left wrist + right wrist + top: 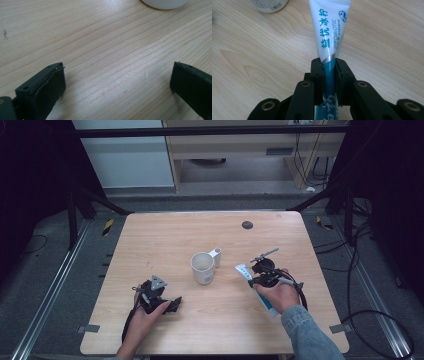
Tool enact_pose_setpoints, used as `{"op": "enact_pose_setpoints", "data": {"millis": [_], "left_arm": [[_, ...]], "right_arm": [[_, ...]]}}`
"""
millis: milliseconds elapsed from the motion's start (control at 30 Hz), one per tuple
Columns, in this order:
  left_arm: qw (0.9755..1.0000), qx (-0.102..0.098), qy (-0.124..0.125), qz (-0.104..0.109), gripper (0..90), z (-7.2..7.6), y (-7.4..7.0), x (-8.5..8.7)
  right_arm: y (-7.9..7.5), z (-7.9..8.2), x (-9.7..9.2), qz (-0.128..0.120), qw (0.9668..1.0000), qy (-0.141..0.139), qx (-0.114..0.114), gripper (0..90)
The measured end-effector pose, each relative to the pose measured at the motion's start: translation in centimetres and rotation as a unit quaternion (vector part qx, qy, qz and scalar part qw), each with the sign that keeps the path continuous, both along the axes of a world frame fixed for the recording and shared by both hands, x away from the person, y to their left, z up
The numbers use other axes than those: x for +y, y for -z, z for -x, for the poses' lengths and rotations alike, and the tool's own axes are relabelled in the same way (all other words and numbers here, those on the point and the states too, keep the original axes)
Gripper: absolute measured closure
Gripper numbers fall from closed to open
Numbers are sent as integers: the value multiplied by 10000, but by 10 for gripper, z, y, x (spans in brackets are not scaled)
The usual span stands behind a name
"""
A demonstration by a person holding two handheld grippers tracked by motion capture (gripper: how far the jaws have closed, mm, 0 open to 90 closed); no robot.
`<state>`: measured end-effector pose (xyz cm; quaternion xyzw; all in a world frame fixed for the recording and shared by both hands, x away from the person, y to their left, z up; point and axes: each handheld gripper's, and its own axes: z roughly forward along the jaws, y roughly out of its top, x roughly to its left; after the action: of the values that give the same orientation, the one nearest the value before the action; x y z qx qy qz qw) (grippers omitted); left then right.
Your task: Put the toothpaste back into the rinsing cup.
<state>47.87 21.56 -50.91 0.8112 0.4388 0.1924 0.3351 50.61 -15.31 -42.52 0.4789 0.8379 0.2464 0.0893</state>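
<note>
The left gripper (172,306) rests on the worktop (150,235), fingers (47,85) spread with nothing between; the white mug (203,268) stands mid-table; the right gripper (329,67) has its fingers clamped on the toothpaste tube (329,30), so pickup looks done, placing apparently left

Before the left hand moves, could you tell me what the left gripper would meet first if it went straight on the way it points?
Probably the white mug, beyond bare table; depth is uncertain.
</note>
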Motion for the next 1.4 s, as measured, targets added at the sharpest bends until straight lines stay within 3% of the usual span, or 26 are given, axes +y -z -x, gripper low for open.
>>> {"op": "enact_pose_setpoints", "data": {"millis": [733, 1400], "left_arm": [[10000, 4, 7, -9, 0, 1, 0, 0], [10000, 3, -12, -1, 0, 1, 0, 0]], "right_arm": [[-21, -9, -7, -283, 9991, 113, -284, 783], [-33, -8, -6, -623, 9952, 190, -728, 783]]}}
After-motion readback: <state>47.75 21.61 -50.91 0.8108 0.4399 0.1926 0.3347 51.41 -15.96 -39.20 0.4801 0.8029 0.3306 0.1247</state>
